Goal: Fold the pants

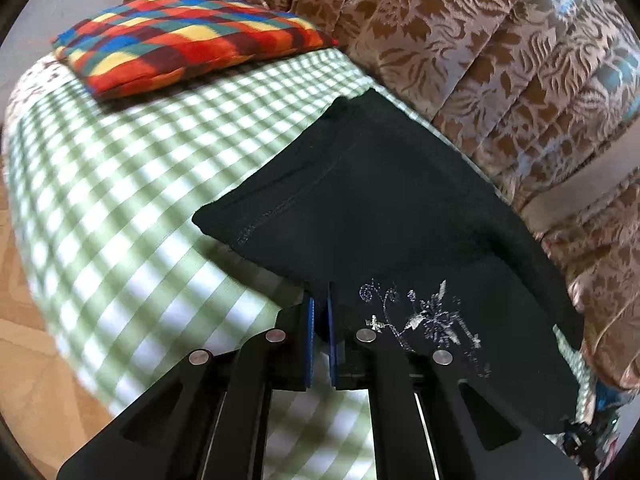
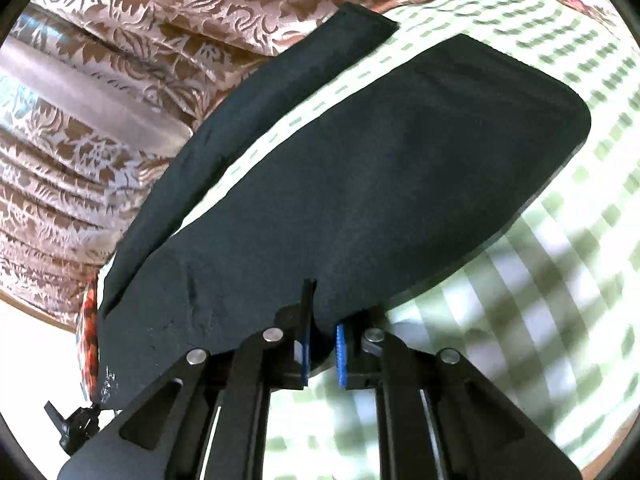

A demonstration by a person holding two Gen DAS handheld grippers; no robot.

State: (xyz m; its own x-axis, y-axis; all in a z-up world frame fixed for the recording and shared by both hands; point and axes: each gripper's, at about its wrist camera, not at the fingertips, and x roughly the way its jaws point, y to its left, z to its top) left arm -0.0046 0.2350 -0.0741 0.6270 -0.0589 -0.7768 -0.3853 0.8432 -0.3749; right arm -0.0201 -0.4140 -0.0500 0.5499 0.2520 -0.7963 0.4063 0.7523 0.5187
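On the far left of the left wrist view a strip of tan floor (image 1: 28,360) shows below the bed's edge. Next comes the green-and-white checked sheet (image 1: 120,184) covering the bed, with a bright patchwork cushion (image 1: 180,36) lying on it toward the back. Right of the cushion the black pants (image 1: 380,200) lie on the sheet, a stitched hem at their near-left corner and pale floral embroidery (image 1: 424,320) close to the camera. The left gripper (image 1: 319,312) has its blue-padded fingers drawn close together, pinching the near edge of the pants — a fold of dark cloth sits between the pads. Along the right side hangs a brown floral curtain (image 1: 500,60), touching the far side of the bed.

In the right wrist view the same curtain (image 2: 120,80) fills the left. A small black clamp-like part (image 2: 76,424) shows at the lower left; what it belongs to cannot be told. The pants (image 2: 360,180) spread across the middle, one leg running up beside the curtain and the other broader one lying apart from it, a wedge of sheet (image 2: 540,280) between them. The right gripper (image 2: 322,340) is narrowly closed on the near edge of the pants — cloth bulges between its fingers
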